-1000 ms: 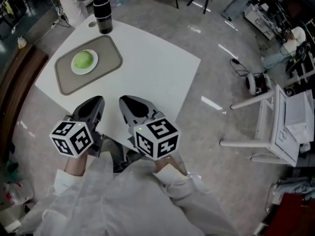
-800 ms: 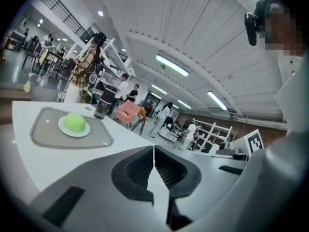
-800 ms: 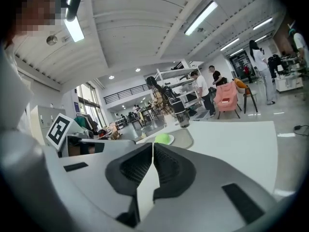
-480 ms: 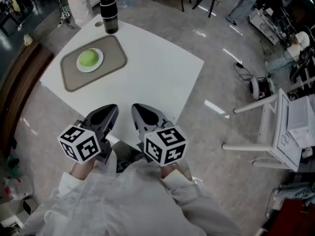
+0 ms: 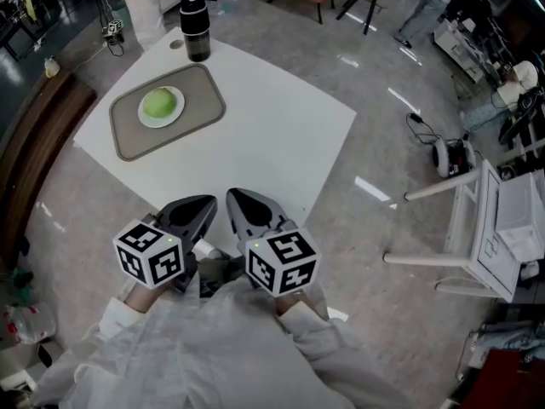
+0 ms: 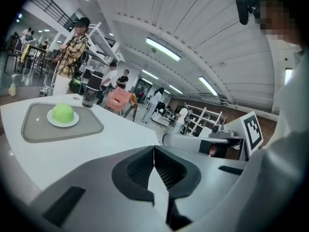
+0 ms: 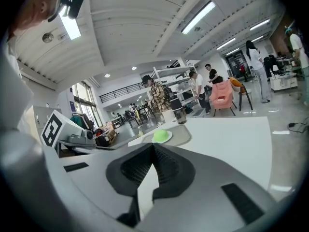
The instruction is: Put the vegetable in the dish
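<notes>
Pale-green, round, smooth vegetable (image 5: 160, 103) on a small white dish (image 5: 144, 119).

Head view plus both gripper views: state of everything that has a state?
Round green vegetable: resting on the dish.
Small white dish: on the tray, holding the vegetable.
Grey rectangular tray: flat on the white table.
Black cylindrical bottle: upright, beyond the tray.
Left gripper: shut, empty.
Right gripper: shut, empty.

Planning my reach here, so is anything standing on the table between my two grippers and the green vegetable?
Nothing visible. Bare white table lies between the left gripper, the right gripper and the green vegetable, already on its white dish on the gray tray. The black bottle stands beyond the tray.
</notes>
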The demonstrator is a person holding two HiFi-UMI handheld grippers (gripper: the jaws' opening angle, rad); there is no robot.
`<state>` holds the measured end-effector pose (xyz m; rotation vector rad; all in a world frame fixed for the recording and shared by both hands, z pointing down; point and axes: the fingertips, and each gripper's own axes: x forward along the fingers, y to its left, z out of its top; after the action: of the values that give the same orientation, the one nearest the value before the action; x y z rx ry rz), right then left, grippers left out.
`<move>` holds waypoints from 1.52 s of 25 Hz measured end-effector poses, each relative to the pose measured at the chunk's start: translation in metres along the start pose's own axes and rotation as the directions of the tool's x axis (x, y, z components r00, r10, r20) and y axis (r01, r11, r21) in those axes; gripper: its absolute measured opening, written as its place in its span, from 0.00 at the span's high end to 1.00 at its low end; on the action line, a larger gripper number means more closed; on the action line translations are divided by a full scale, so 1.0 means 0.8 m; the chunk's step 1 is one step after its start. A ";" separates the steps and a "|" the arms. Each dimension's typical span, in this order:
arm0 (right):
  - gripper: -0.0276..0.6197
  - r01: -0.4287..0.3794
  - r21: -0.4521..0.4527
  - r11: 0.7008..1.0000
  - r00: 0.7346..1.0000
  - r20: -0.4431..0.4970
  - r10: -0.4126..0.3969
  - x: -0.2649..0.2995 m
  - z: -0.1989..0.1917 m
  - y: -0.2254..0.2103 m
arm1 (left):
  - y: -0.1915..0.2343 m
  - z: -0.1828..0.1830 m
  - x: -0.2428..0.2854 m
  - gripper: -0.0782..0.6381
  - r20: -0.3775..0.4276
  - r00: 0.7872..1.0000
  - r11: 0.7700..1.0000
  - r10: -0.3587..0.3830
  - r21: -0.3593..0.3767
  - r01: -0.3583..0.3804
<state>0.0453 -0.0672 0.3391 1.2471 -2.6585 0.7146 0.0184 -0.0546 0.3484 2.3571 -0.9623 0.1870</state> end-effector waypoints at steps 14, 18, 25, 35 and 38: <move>0.94 0.070 -0.007 0.998 0.998 0.007 -0.070 -0.010 0.001 0.000 | 0.001 -0.002 -0.007 0.88 -0.021 0.999 0.999 -0.041 0.000 0.041; 0.94 0.076 -0.019 0.997 0.997 0.002 -0.076 -0.006 0.001 0.002 | 0.003 -0.003 -0.007 0.88 -0.029 0.998 0.999 -0.052 0.000 0.052; 0.94 0.094 -0.009 0.996 0.996 -0.005 -0.094 -0.009 -0.005 -0.002 | 0.000 -0.007 -0.006 0.88 -0.043 0.997 0.998 -0.064 0.002 0.065; 0.94 0.117 -0.025 0.993 0.992 -0.041 -0.118 -0.008 -0.012 -0.007 | 0.000 -0.009 -0.004 0.88 -0.051 0.996 0.997 -0.077 -0.008 0.076; 0.94 0.116 -0.028 0.993 0.992 -0.048 -0.117 -0.009 -0.014 -0.007 | -0.002 -0.010 -0.004 0.88 -0.050 0.996 0.997 -0.077 -0.007 0.077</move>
<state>0.0532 -0.0603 0.3486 1.3461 -2.5233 0.6831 0.0180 -0.0475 0.3533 2.3684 -0.8455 0.2121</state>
